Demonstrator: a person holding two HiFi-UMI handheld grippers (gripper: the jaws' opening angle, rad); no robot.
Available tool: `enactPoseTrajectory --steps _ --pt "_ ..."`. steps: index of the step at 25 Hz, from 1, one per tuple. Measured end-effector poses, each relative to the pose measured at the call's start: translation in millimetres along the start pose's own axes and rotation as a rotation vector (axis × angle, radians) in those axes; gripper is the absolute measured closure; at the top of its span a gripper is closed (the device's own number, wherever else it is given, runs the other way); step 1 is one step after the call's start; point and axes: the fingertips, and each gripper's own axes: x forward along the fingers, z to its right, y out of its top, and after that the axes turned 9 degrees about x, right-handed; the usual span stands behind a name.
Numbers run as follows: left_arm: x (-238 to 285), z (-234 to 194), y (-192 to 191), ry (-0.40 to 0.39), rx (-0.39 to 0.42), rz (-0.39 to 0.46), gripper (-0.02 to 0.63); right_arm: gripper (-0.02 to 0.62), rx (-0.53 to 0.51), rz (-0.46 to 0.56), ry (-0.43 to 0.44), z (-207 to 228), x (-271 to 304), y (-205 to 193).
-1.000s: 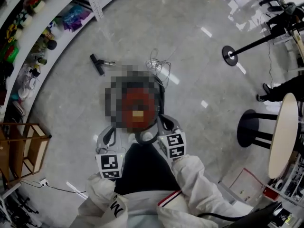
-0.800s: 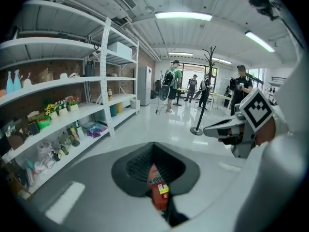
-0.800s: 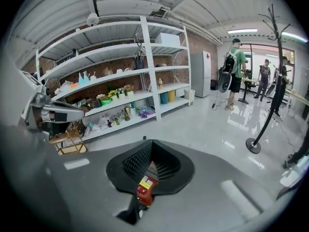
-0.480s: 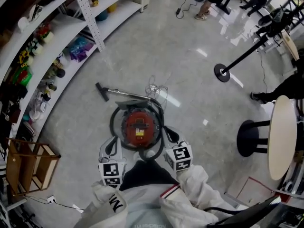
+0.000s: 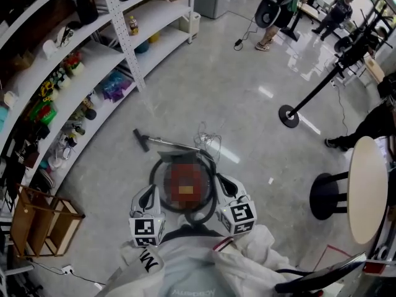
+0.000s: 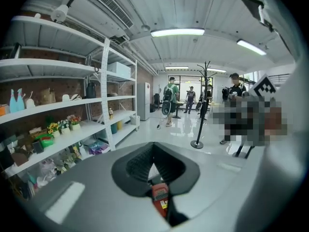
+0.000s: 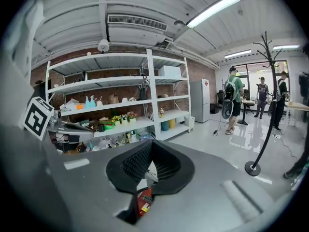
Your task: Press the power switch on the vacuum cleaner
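- Vacuum cleaner (image 5: 185, 184) on floor straight below, hose (image 5: 153, 177) looped round it.
- Left tool (image 5: 148, 197) and right tool (image 5: 226, 186) flank its near side, just beside hose. Both tools have jaws closed, nothing held.
- Switch itself not discernible.
- Judgement: use one closed tool tip, descend straight onto switch, short firm push, other tool clear.
- Floor nozzle (image 5: 141, 140) and loose cable (image 5: 207, 144) lie just beyond vacuum.
- Shelving (image 5: 93, 54) well left of vacuum, stand base (image 5: 289, 115) well right.
- Hose may snag tool.
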Motion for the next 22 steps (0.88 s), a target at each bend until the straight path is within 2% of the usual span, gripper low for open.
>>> enactPoseTrajectory --steps 9,14,22 --pt "-1.0 -2.6 29.0 -0.008 -0.007 0.073 0.606 0.595 -0.005 0.054 0.009 -12.7 -16.8 29.2" --pt "-3.6 1.1 33.6 -0.032 -0.008 0.095 0.606 0.595 -0.007 0.058 -0.022 -16.2 -23.5 27.7" --pt "-18.4 6.2 19.9 -0.061 -0.007 0.093 0.606 0.595 -0.004 0.048 -0.067 -23.0 -39.1 13.4"
